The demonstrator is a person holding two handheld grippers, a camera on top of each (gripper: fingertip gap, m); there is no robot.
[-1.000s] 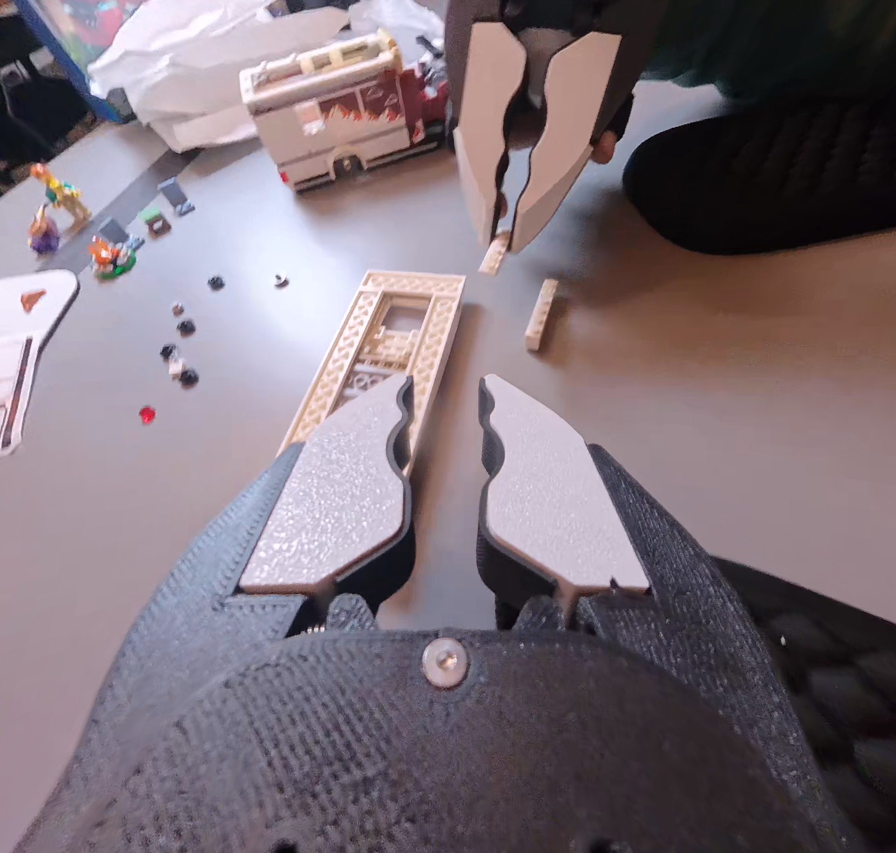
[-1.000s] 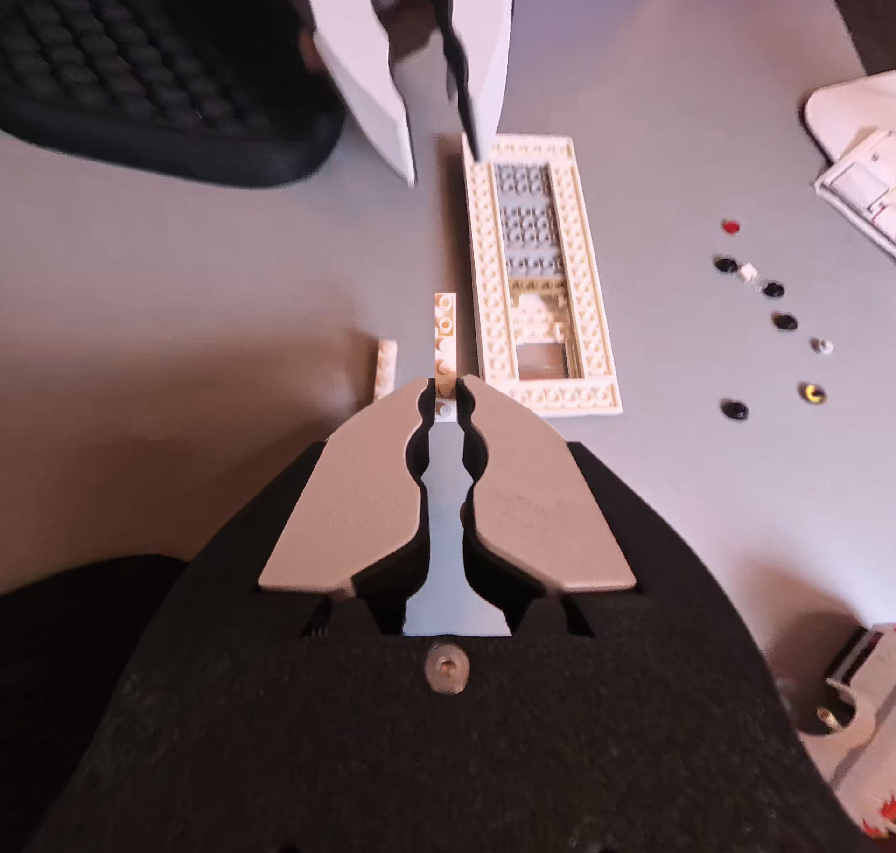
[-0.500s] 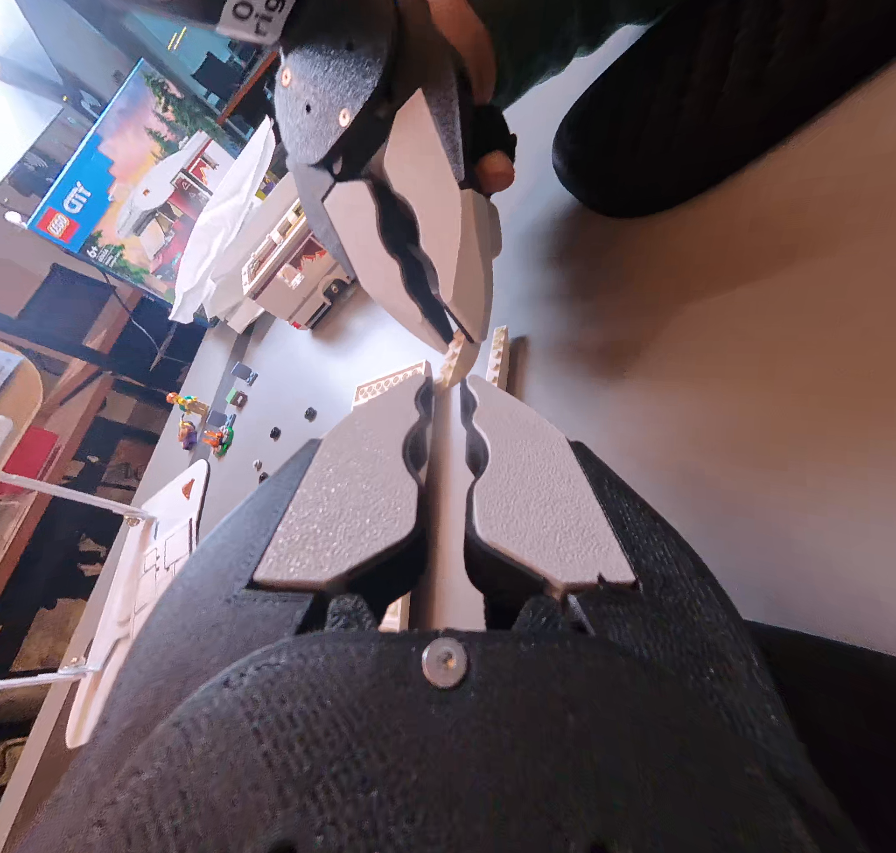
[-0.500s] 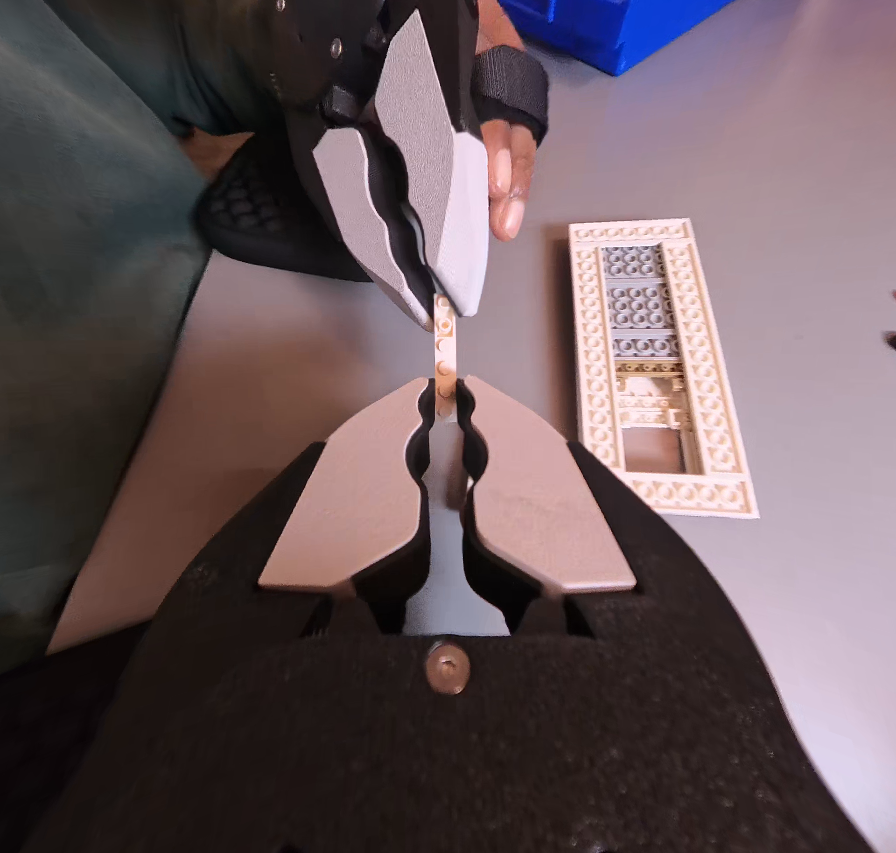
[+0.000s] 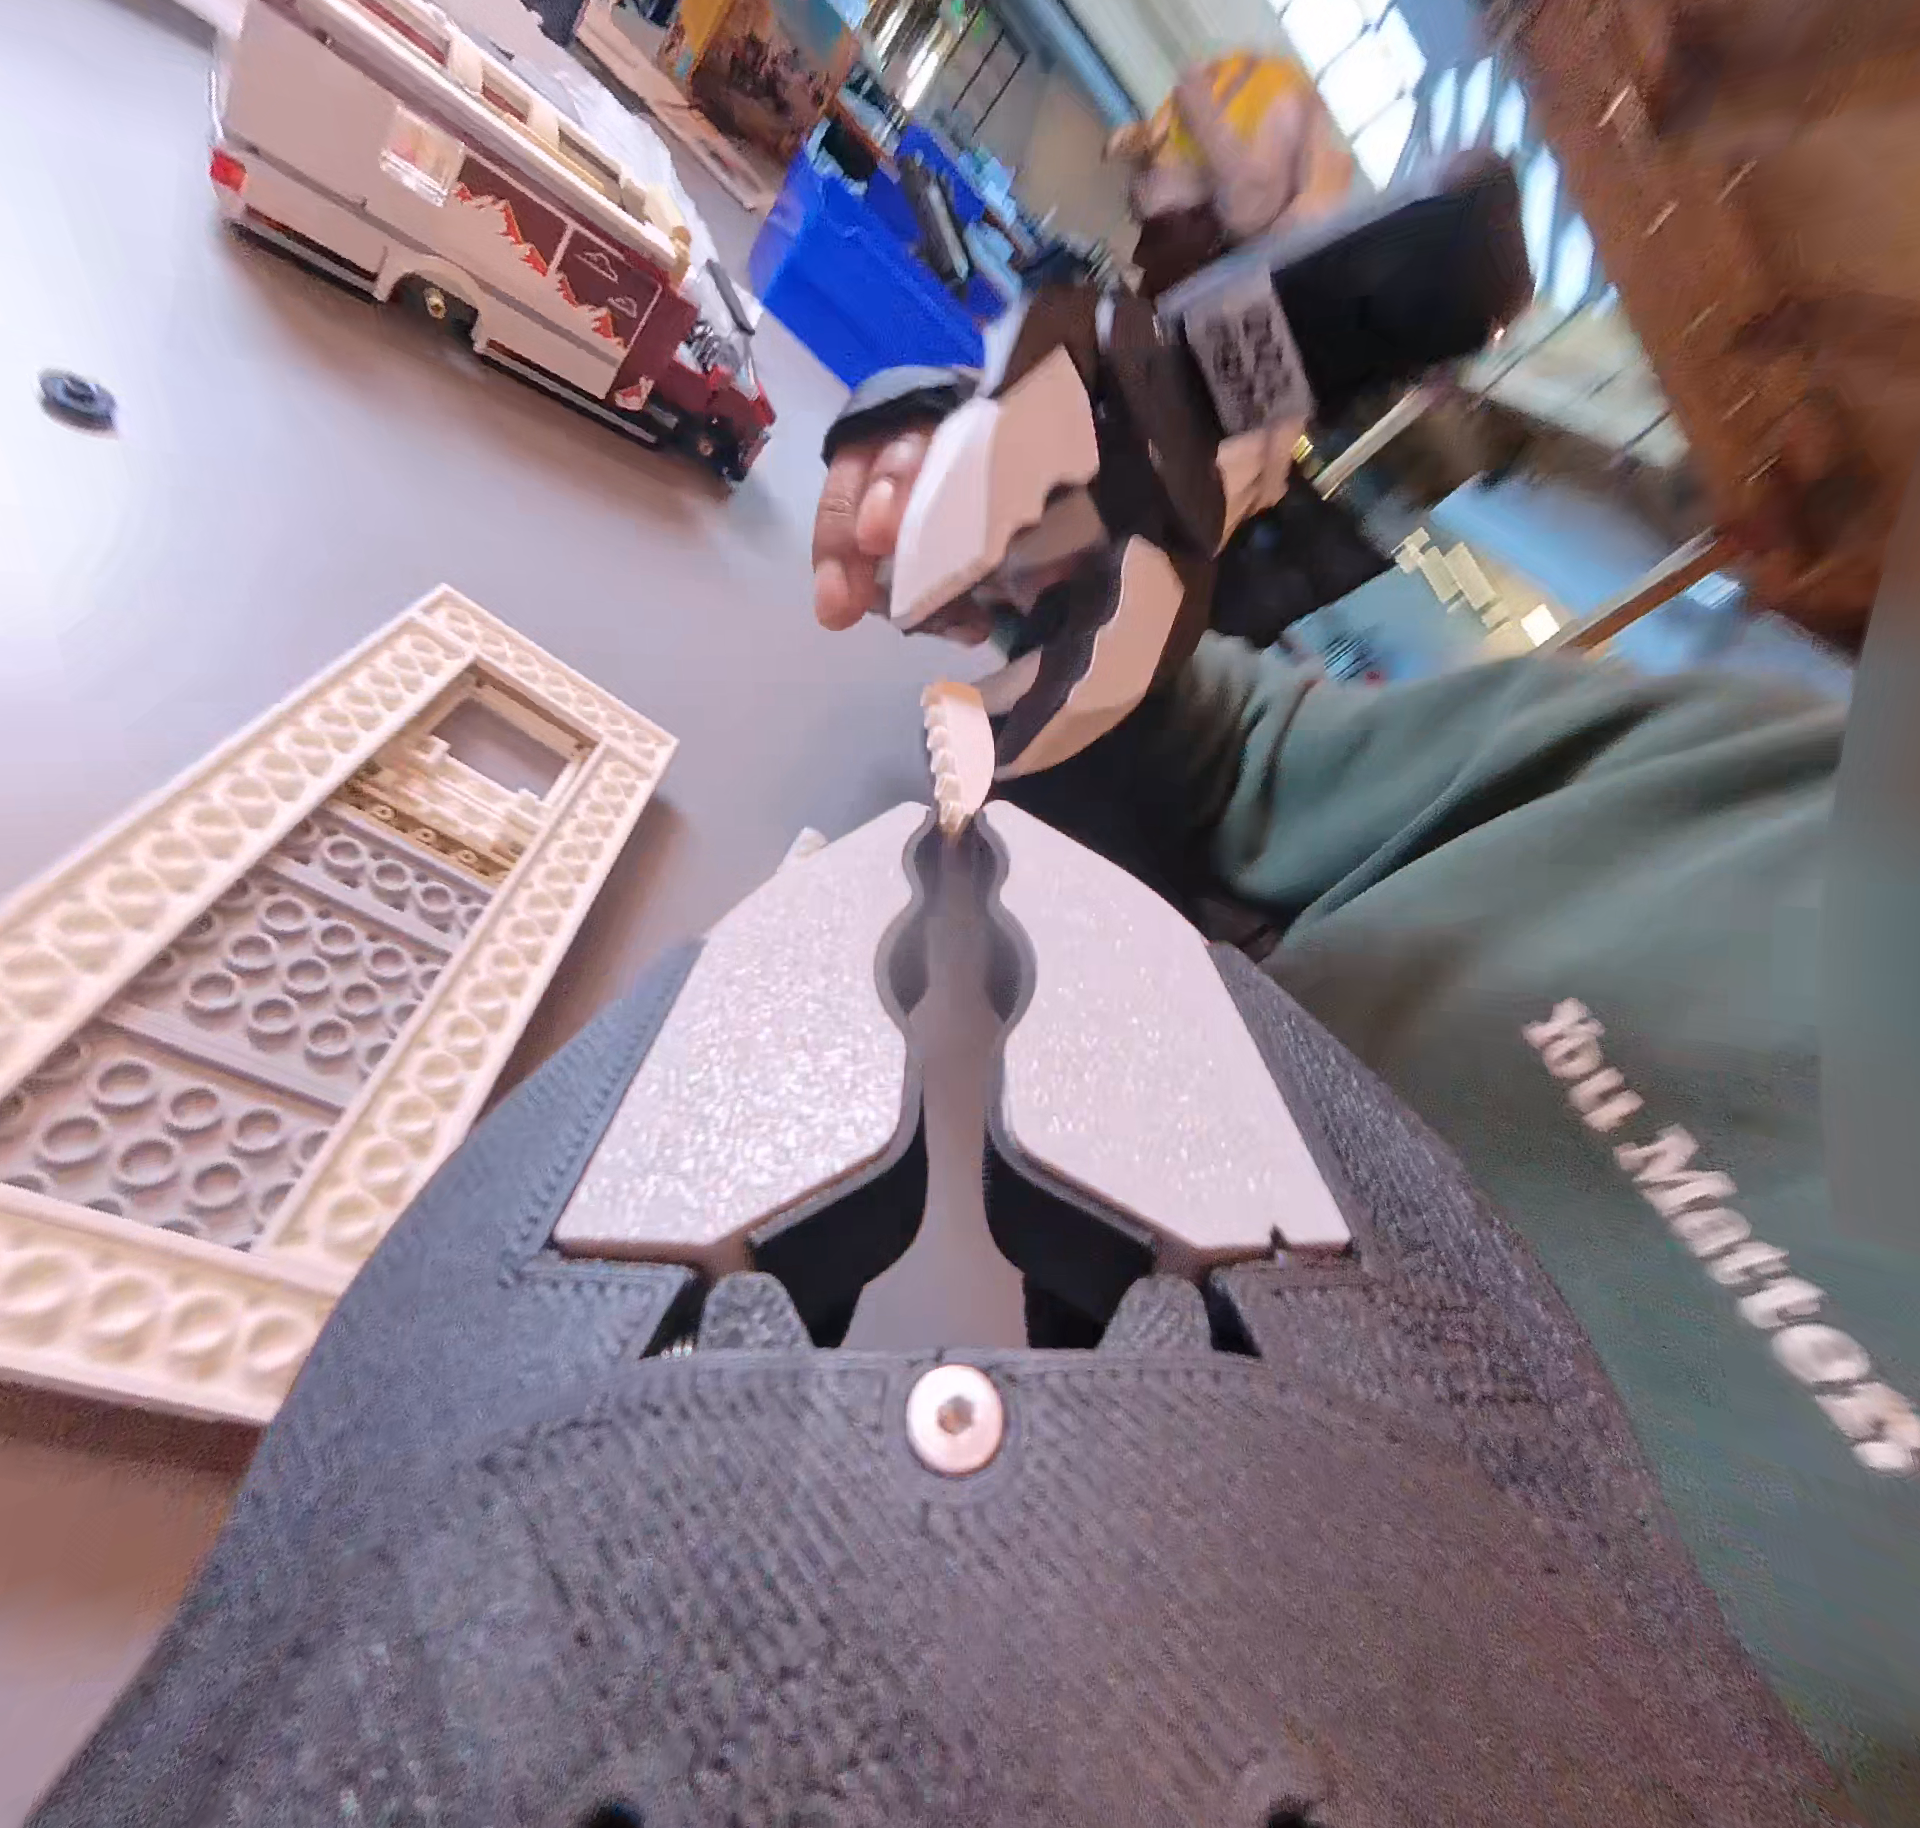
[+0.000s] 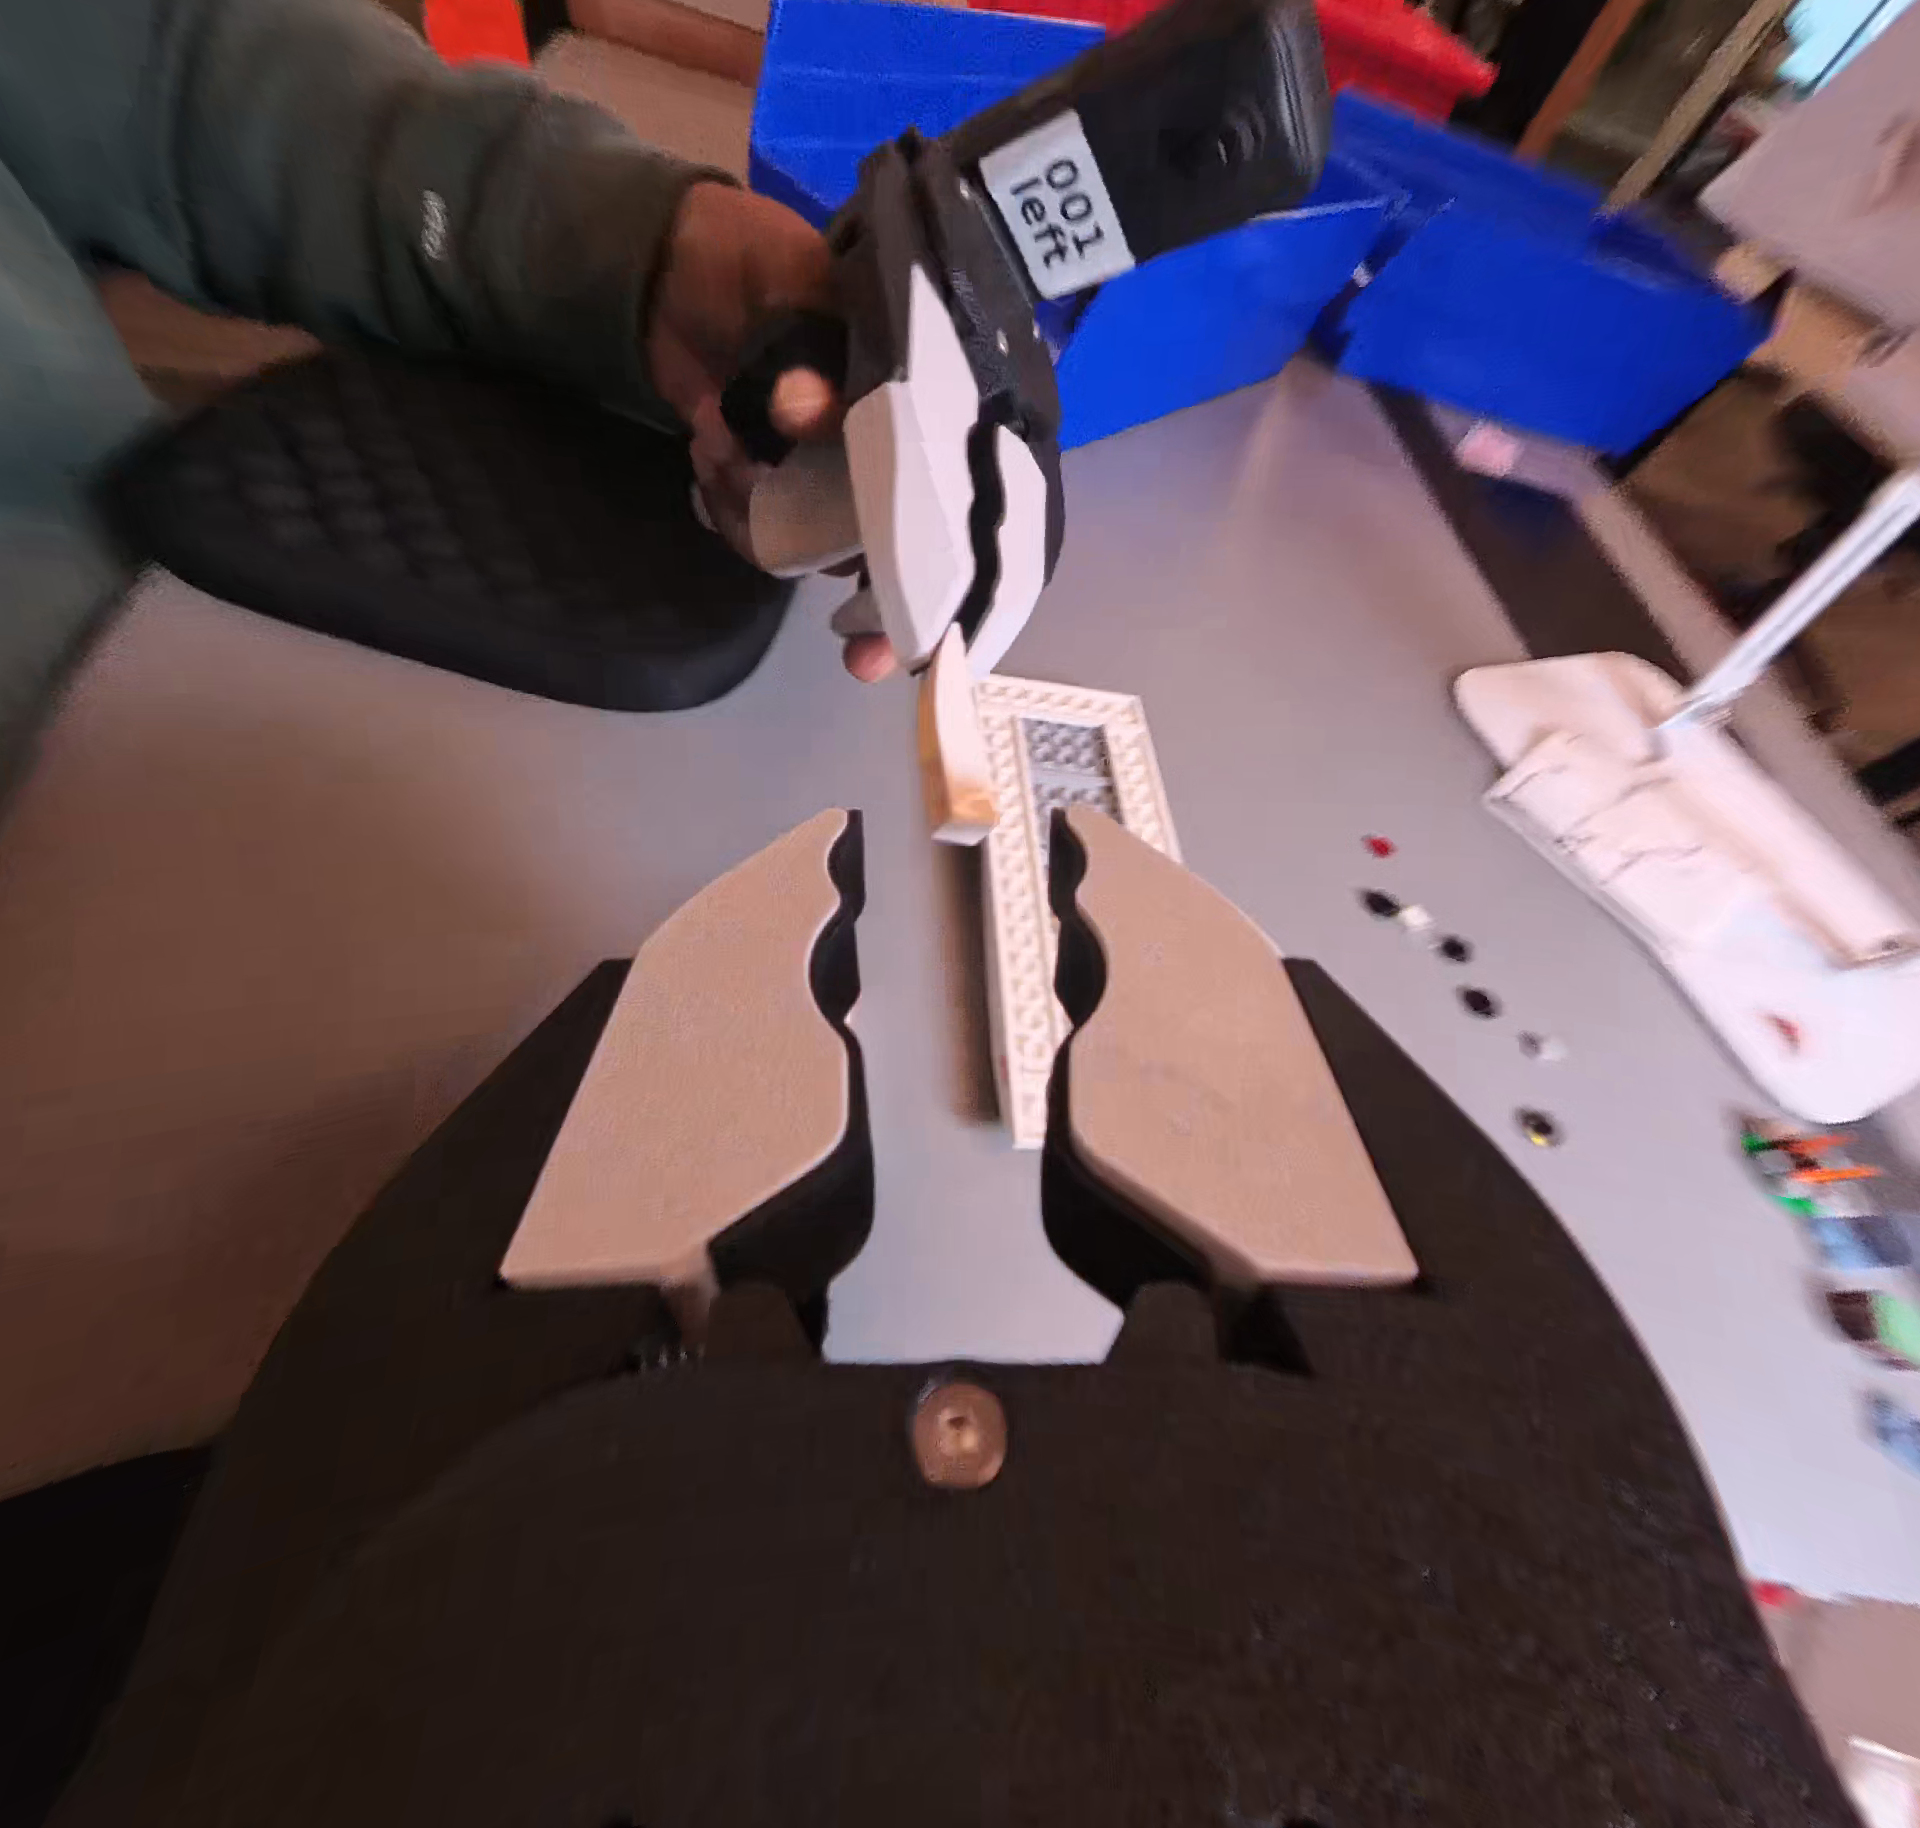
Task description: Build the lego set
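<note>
My left gripper [image 5: 956, 828] is shut on one end of a thin tan studded strip [image 5: 958, 755] and holds it in the air above the grey table [image 5: 312, 511]. In the right wrist view the left gripper [image 6: 951, 640] pinches the top of the same strip [image 6: 956, 760]. My right gripper [image 6: 956, 828] is open, with its pads clear of the strip's lower end. It also shows in the left wrist view [image 5: 997, 656], open, just beyond the strip. A cream frame plate with a grey studded middle [image 5: 312, 843] lies flat on the table and shows in the right wrist view too [image 6: 1070, 703].
A toy camper van [image 5: 468, 189] stands at the back of the table. Blue bins [image 6: 1247, 324] stand behind. Small black round pieces [image 6: 1455, 947] and a white booklet [image 6: 1714, 895] lie to the right. A black padded cushion [image 6: 416, 531] and the person's green sleeve [image 5: 1558, 895] are close by.
The right gripper held the strip, lifted it and met the left gripper. The left pads came together on its far end; the right jaws then opened and let go.
</note>
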